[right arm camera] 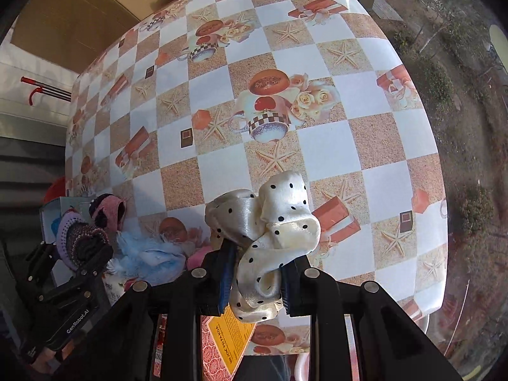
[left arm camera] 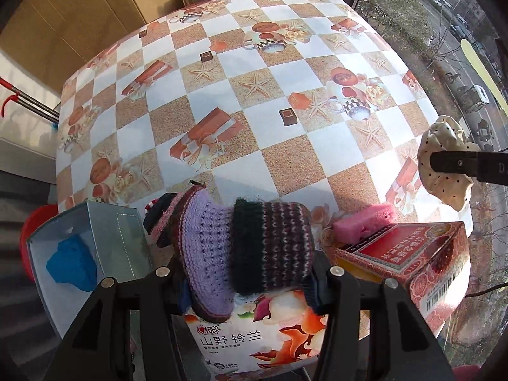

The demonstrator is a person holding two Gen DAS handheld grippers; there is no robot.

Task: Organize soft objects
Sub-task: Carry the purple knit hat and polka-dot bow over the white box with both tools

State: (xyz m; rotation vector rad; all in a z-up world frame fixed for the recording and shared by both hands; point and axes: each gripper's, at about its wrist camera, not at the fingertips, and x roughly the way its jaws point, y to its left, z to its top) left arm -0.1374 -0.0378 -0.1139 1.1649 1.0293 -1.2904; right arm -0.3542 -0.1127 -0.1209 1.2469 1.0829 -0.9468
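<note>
My left gripper (left arm camera: 250, 273) is shut on a knitted slipper (left arm camera: 241, 247), purple with dark striped bands, held above a floral tissue box (left arm camera: 254, 339). It also shows in the right wrist view (right arm camera: 79, 238). My right gripper (right arm camera: 255, 282) is shut on a cream satin scrunchie with black dots (right arm camera: 270, 231), held above the red box (right arm camera: 222, 343). The scrunchie also shows at the right of the left wrist view (left arm camera: 444, 165). A pink sponge (left arm camera: 365, 222) lies behind the red box (left arm camera: 412, 260). A blue soft lump (left arm camera: 71, 266) lies in a grey open box (left arm camera: 95, 244).
The table (left arm camera: 254, 95) wears a checkered cloth with starfish and cup prints. A light blue fluffy item (right arm camera: 149, 257) lies between the boxes. A cardboard sheet (left arm camera: 79, 9) stands behind left. A window with a street view (left arm camera: 460, 47) is at the right.
</note>
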